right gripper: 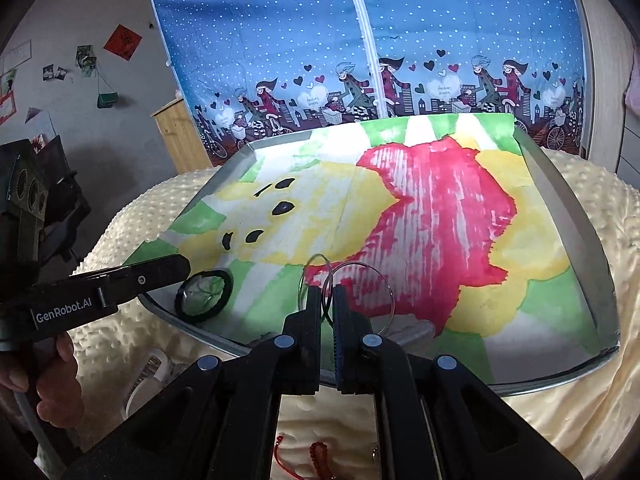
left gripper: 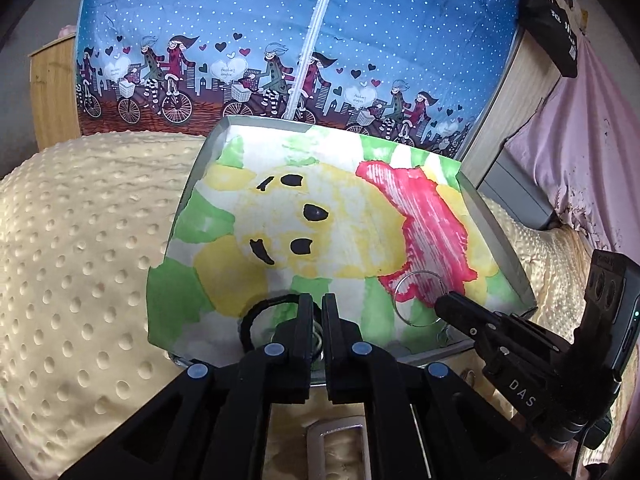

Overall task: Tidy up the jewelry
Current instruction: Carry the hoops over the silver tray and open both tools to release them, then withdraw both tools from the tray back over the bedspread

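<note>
Leaning in from the near edge, I see a red beaded bracelet point(right gripper: 320, 454) and a loop of red cord lying on the cream dimpled blanket point(left gripper: 80, 240), right under the right gripper point(right gripper: 328, 296). A metal buckle point(left gripper: 336, 436) rests on the same blanket below the left gripper point(left gripper: 318, 304).

A person's hand point(right gripper: 52, 384) wraps the left gripper's handle. Its jaws stand nearly together over the near rim of a metal tray point(right gripper: 572, 216). A black ring point(right gripper: 229, 290) lies on the tray's near left corner with its edge right at those fingertips; I cannot tell whether the pads actually pinch it.

Just to the right, the right gripper is closed on a pair of thin clear hoops point(right gripper: 360, 265). Their rims run into the narrow gap between its pads, and the hoops stand tilted over the tray's near middle.

A painted paper point(left gripper: 320, 208) lines the tray: a yellow dog face with black eyes and nose, a big red patch and green borders.

Behind the tray rises a blue fabric panel point(left gripper: 280, 20) with white dots, hearts and cartoon cyclists, with a white zip running down it. A wooden cabinet point(right gripper: 180, 136) stands to its left against a grey wall.
</note>
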Demonstrator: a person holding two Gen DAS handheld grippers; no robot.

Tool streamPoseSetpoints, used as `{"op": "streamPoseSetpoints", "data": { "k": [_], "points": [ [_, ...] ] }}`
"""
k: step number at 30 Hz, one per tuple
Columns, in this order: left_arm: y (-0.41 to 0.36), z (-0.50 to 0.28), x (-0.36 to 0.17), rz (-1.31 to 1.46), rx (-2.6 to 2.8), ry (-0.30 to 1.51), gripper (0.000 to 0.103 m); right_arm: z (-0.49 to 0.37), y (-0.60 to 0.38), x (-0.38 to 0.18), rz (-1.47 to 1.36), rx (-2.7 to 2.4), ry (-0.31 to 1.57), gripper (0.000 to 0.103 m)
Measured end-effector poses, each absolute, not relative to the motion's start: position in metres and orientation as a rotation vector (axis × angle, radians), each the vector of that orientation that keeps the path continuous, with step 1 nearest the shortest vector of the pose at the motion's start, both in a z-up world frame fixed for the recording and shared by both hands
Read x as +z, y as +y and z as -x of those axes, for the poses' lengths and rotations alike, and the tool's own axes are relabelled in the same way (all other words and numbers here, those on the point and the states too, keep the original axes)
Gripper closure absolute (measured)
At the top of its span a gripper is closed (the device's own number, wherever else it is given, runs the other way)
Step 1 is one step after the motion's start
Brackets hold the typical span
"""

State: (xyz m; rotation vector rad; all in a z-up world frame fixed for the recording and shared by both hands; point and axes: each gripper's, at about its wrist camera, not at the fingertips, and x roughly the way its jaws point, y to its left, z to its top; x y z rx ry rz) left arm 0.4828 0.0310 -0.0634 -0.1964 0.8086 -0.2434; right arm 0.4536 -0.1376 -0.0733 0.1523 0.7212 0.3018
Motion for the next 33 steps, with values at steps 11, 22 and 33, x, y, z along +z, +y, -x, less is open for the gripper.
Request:
{"op": "streamPoseSetpoints", "data": {
  "k": [11,22,33],
  "points": [
    [0.036,-0.441,-0.040,0.190,-0.154,0.713,0.036,-0.414,-0.161,-0.045,-0.181,0.265,0.624,0.057],
    [0.039,-0.312,0.034,0.176,-0.104,0.459,0.003,-0.286,-0.186,0.034,-0.149,0.231,0.408,0.007],
    [0.022,-0.186,0.075,0.122,-0.097,0.338,0.000,-0.157,-0.211,0.078,-0.141,0.191,0.307,0.002]
  ]
}}
